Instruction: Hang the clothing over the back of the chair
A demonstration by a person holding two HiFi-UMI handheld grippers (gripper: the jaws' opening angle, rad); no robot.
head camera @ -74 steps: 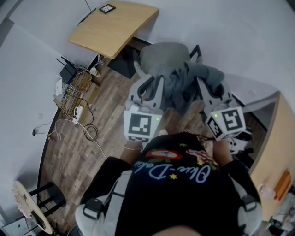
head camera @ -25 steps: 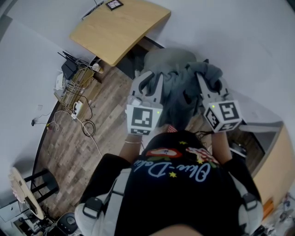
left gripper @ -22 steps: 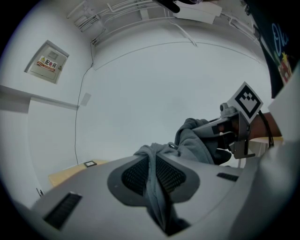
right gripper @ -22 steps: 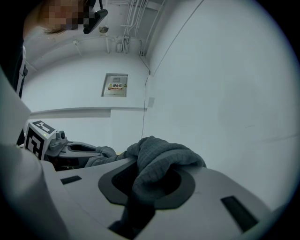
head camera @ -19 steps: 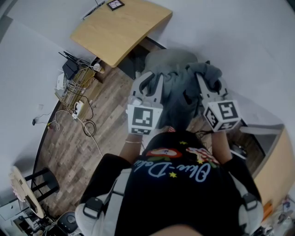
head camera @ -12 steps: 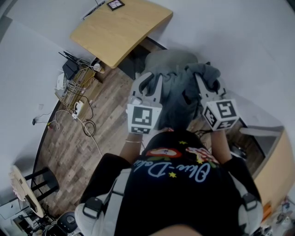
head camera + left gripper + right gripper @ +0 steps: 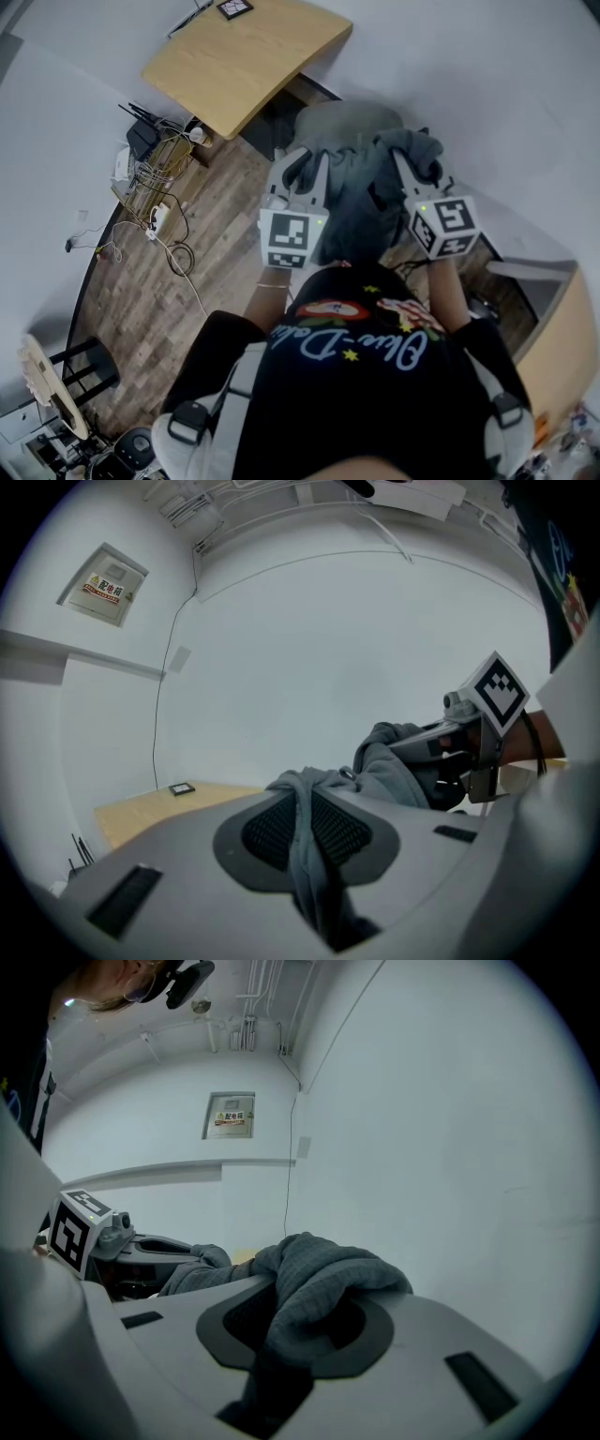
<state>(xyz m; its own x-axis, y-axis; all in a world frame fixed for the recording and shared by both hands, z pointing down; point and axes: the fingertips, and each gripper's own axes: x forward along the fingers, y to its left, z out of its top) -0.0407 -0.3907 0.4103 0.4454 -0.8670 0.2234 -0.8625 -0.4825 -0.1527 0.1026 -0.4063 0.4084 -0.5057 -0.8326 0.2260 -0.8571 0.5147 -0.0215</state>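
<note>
- Grey garment (image 7: 361, 187) hangs bunched between my two grippers at 12 o'clock, by the grey chair (image 7: 342, 117).
- My left gripper (image 7: 302, 161) is clamped on its 9 o'clock edge.
- My right gripper (image 7: 417, 167) pinches its 3 o'clock edge.

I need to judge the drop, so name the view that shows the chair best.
The head view: the grey chair sits just beyond the garment held between the left gripper and right gripper. Neither gripper view shows the chair, only the garment pinched in its jaws and the wall.
</note>
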